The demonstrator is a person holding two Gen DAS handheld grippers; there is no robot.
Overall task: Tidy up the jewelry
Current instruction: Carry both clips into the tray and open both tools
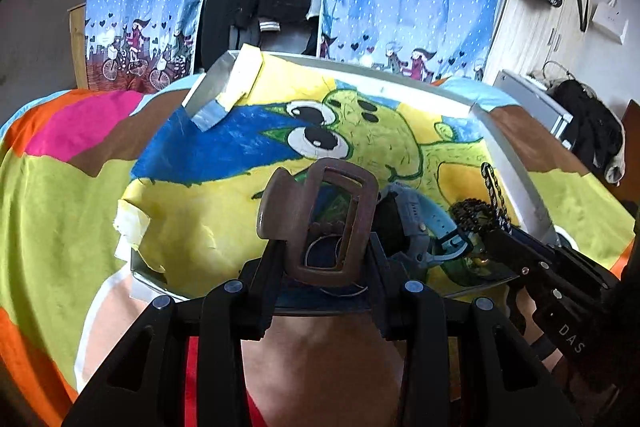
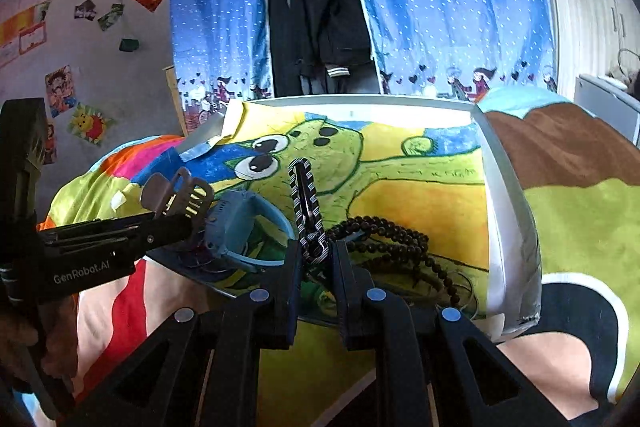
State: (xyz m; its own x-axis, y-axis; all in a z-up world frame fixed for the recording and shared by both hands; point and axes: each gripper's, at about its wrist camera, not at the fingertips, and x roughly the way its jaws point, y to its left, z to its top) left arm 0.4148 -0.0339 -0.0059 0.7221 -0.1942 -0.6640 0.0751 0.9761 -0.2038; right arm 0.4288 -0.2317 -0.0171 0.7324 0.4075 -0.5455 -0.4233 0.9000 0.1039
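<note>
Bed with multicoloured blanket carries a white tray lined with a cartoon drawing. Left claw clamps a brown hair claw clip; right claw pinches a black-and-white striped clip, beside dark beads and blue watch.

Both grippers, left and right, look like matt black plastic with small shiny metal rivets. The brown claw clip is smooth plastic with a soft sheen. The blue watch has a rubbery matt strap. The striped clip looks glossy, maybe lacquered metal, hard to say. The beads are dark and a bit shiny, wood or stone, can't tell. The tray has a smooth white rim, and the drawing lining it is crayon-waxy paper. The blanket underneath is soft fleecy cloth, and the curtain is thin cloth.
</note>
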